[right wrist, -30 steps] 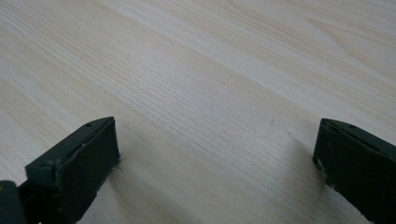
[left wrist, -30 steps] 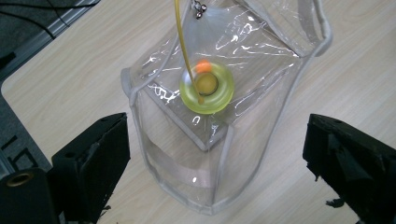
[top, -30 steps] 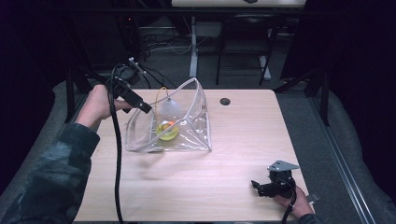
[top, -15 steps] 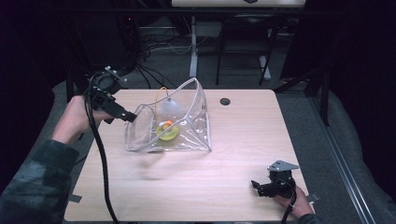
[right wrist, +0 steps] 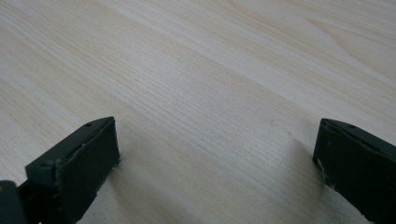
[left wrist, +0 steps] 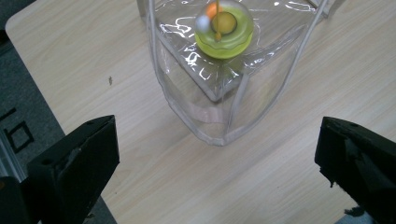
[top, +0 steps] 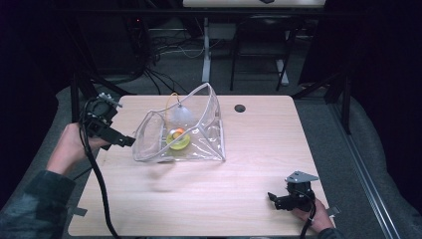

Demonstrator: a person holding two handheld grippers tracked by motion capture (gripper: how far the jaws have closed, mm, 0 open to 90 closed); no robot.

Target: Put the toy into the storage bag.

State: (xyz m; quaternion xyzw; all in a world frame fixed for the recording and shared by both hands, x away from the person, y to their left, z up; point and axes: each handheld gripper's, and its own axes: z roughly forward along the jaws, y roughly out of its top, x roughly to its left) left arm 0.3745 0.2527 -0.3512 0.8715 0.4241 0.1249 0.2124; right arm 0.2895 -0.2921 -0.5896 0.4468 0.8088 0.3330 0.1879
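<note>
A clear plastic pouch (top: 199,119) stands open on the wooden table (top: 259,154), left of its middle. Inside lies a yellow-green disc (top: 177,142) with an orange ball (top: 176,132) on it. My left gripper (top: 125,141) hovers just left of the pouch, apart from it. Its jaws have just been opening and stand wide, with nothing between them. In the left gripper view, my left gripper (left wrist: 218,128) faces the pouch's near corner (left wrist: 205,107) with the disc (left wrist: 224,35) beyond. My right gripper (top: 272,198) rests low at the front right, open over bare wood (right wrist: 217,135).
A small black grommet hole (top: 240,108) sits near the table's far edge. Cables and metal desk legs (top: 206,55) lie on the floor behind. The left gripper's cable (top: 97,174) trails across the table's left front.
My left gripper has drawn back from the pouch's upper rim, moving left and down toward the table's left edge. The right gripper has stayed put.
</note>
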